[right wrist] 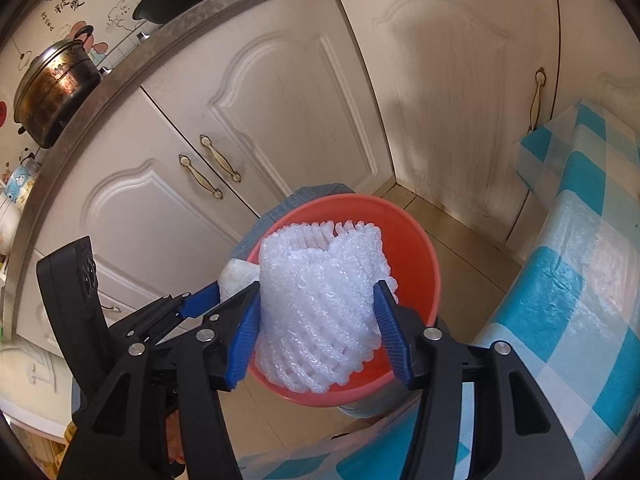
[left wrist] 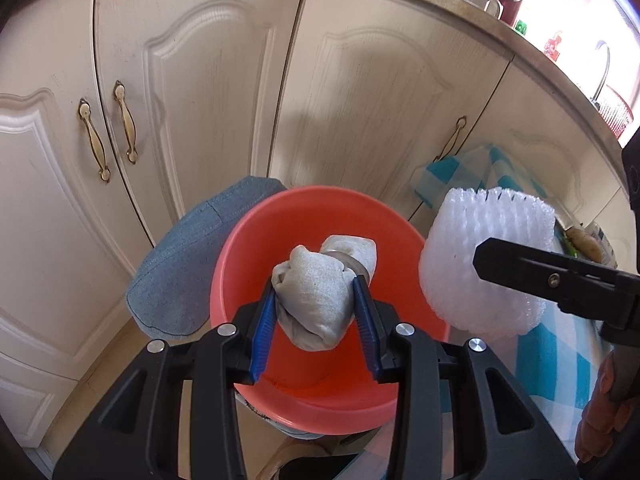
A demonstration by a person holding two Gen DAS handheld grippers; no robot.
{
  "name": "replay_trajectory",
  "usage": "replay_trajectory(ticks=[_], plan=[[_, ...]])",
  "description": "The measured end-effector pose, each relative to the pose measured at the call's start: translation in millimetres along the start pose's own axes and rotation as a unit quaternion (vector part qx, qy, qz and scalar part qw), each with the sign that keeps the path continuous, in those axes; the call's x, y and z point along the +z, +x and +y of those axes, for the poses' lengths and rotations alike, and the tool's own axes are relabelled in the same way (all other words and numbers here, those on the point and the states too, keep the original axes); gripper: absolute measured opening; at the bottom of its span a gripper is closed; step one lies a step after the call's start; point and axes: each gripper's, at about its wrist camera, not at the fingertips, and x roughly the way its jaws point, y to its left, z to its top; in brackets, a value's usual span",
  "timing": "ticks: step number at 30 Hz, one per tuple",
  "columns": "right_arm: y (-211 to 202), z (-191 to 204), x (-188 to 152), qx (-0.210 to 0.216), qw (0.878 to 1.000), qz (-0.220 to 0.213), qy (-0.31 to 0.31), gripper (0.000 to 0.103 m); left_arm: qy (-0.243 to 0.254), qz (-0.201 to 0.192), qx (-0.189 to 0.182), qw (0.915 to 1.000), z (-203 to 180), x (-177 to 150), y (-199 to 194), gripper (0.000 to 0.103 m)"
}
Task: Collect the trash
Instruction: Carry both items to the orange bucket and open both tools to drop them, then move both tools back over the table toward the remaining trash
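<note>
My left gripper (left wrist: 314, 292) is shut on a crumpled grey-white cloth wad (left wrist: 320, 288) and holds it above the orange bucket (left wrist: 240, 256). My right gripper (right wrist: 318, 300) is shut on a white foam fruit net (right wrist: 320, 300) and holds it over the same bucket (right wrist: 416, 248). The foam net (left wrist: 488, 260) and the right gripper's finger (left wrist: 532, 272) also show at the right of the left wrist view. The left gripper's blue fingertip (right wrist: 200, 300) and a bit of the cloth wad (right wrist: 238, 276) show at the left of the right wrist view.
A blue denim cushion (left wrist: 180, 264) lies left of the bucket. White kitchen cabinet doors (left wrist: 192, 92) with brass handles stand behind. A table with a blue-and-white checked cover (right wrist: 568, 280) is on the right. Pots (right wrist: 56, 88) sit on the counter.
</note>
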Motion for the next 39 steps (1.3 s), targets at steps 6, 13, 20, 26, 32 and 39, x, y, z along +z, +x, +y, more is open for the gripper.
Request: replay_trajectory(ticks=[6,13,20,26,32,39], plan=[[11,-3,0,-0.005,1.0,0.007,0.006,0.075,0.01,0.012,0.01,0.9998,-2,-3,15,0.051],[7,-6,-2,-0.009,1.0,-0.005,0.016,0.079,0.01,-0.009,0.035,0.9993,0,-5,9,0.079],[-29,-8,-4,-0.023,0.998,-0.053,0.023,0.082,-0.011,-0.046,0.03,0.9984,6,-6,-16,0.082],[-76,-11,-24,-0.048,0.993,-0.101,0.023,0.088,-0.035,-0.107,-0.027,0.9933,6,-11,-54,0.085],[-109,-22,-57,-0.054,0.99,-0.117,0.047,0.089,-0.005,-0.132,-0.038,0.9905,-18,-16,-86,0.085],[-148,-34,-104,-0.071,0.984,-0.148,0.073,0.09,0.043,-0.104,-0.065,0.9915,-58,-25,-105,0.089]])
